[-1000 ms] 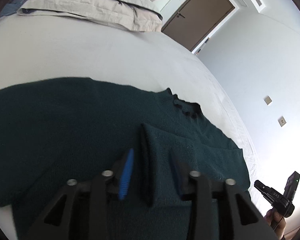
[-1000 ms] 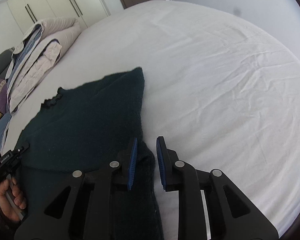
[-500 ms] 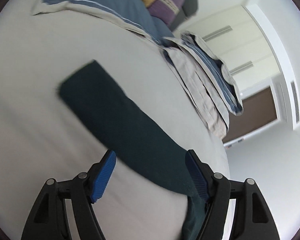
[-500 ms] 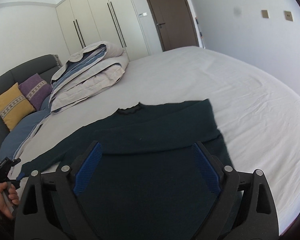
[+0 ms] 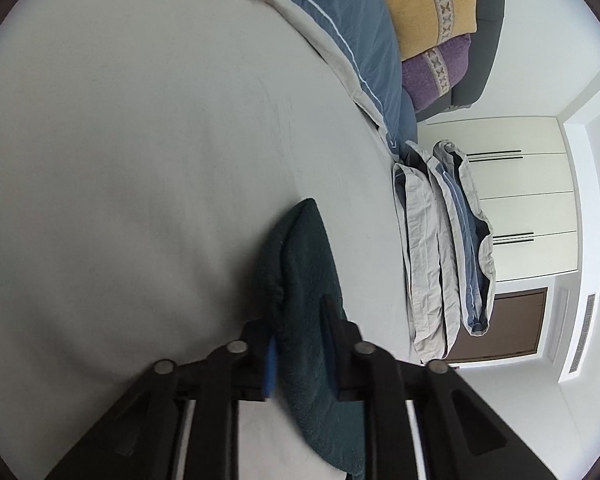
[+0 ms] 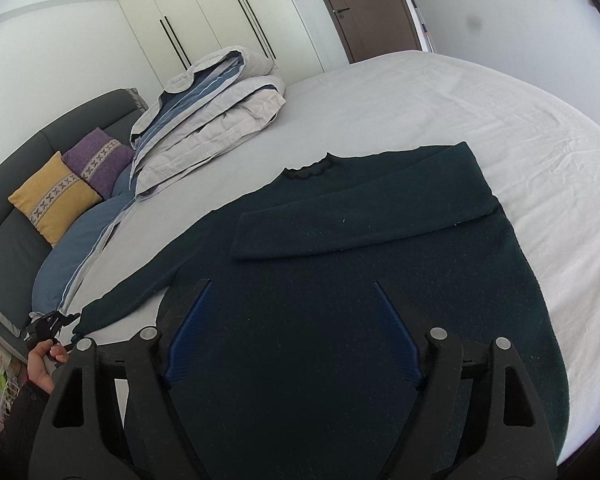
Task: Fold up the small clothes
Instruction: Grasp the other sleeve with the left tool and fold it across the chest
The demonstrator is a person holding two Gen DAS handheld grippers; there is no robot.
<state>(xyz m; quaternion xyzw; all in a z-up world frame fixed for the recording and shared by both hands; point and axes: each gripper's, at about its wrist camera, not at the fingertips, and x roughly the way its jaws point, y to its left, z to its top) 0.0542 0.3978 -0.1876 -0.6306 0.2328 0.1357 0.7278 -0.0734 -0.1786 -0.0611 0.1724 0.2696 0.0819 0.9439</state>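
A dark green sweater [image 6: 340, 280] lies flat on the white bed [image 6: 480, 112], its right sleeve folded across the chest [image 6: 360, 224]. Its left sleeve [image 6: 140, 280] stretches out to the left. My left gripper [image 5: 298, 320] is shut on that sleeve near the cuff [image 5: 296, 264]; it also shows at the far left of the right wrist view [image 6: 60, 322]. My right gripper [image 6: 292, 300] is open and empty, held over the sweater's lower body.
A folded grey and blue duvet [image 6: 216, 116] sits at the head of the bed. A blue pillow [image 6: 80, 248], a yellow cushion [image 6: 54, 196] and a purple cushion [image 6: 98, 160] lean on the grey headboard. Wardrobes [image 6: 220, 20] and a brown door [image 6: 360, 4] stand behind.
My left gripper went from the folded right sleeve to the left sleeve and shut on it. My right gripper opened, let go of the sweater's edge and pulled back over the body.
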